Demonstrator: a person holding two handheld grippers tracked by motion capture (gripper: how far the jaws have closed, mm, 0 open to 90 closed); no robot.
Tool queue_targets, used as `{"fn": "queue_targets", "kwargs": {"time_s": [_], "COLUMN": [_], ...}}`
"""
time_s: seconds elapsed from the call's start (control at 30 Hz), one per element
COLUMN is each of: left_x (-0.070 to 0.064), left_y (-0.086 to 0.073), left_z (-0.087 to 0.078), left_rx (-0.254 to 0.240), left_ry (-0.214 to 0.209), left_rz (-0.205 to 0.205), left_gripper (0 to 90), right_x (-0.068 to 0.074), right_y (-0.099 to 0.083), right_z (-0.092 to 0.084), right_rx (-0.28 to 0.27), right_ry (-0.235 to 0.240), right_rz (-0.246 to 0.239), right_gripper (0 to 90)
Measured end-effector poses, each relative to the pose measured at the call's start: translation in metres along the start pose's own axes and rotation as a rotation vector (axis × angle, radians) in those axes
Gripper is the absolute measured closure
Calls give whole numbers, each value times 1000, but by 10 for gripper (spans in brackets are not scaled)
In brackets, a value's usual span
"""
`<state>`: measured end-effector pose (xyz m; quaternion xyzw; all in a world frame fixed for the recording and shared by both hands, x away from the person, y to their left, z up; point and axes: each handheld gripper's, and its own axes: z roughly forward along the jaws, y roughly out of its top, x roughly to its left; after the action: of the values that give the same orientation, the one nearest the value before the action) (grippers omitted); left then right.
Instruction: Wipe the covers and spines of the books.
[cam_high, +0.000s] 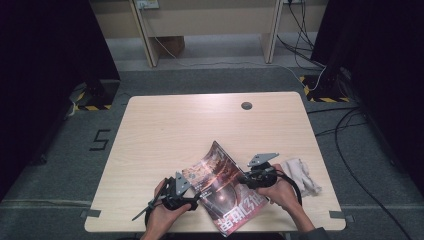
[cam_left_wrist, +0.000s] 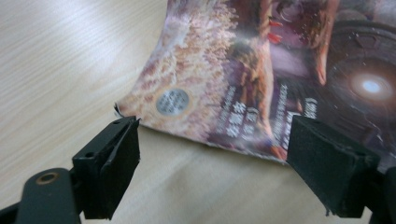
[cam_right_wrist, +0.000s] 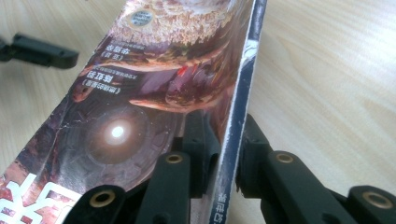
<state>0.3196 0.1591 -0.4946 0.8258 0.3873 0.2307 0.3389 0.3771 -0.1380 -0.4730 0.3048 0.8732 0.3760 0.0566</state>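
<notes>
High view first: a magazine (cam_high: 225, 192) sits near the front edge of the bench (cam_high: 165, 130), tilted up along one side so the cover bows. Left claw (cam_high: 192, 192) is right at the magazine's left edge, right claw (cam_high: 243, 178) is on its spine side. A crumpled white cloth (cam_high: 300, 175) lies just beside the right hand, not touching the magazine as far as I can tell. No box, tray or other container on the bench, so nothing to report inside one.

Left gripper view: the left claw (cam_left_wrist: 212, 154) is released, jaws standing wide with the curled lower edge of the magazine (cam_left_wrist: 243, 79) between them. The pads aren't pressing on it. One pad's corner looks to just meet the paper's corner, hard to say if it truly touches.

Right gripper view: the right claw (cam_right_wrist: 226, 144) is clenched on the magazine's spine (cam_right_wrist: 240, 107), one pad on the cover side and one behind, holding it up on edge off the bench.

My read: this is the pick-up or flip stage, right side already gripped, left side lining up. Next move probably calls for the left claw to close on that loose curled edge without creasing it, then both hands lift together. Thin glossy paper could easily slip or buckle there.
</notes>
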Motion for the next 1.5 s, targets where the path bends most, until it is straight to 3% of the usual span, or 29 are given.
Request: {"fn": "queue_targets", "kwargs": {"time_s": [0.2,0.73,1.07,1.33,1.43,1.5], "left_x": [10,23,25,25,26,26], "left_y": [10,31,31,28,27,26], "left_z": [11,25,28,30,31,31], "left_rx": [-12,-81,-99,-125,-144,-147], "left_ry": [-17,-93,-134,-198,-237,-233], "left_rz": [-30,8,24,46,42,49], "left_gripper": [153,150,150,154,223,242], "right_x": [1,6,12,17,17,16], "right_y": [2,6,8,9,9,9], "right_z": [-7,-15,-17,-16,-15,-15], "right_rx": [-6,-32,-51,-48,-46,-47], "right_ry": [11,102,151,187,187,184], "right_rz": [-52,-164,-200,-228,-232,-233], "right_gripper": [788,805,814,817,815,815]}}
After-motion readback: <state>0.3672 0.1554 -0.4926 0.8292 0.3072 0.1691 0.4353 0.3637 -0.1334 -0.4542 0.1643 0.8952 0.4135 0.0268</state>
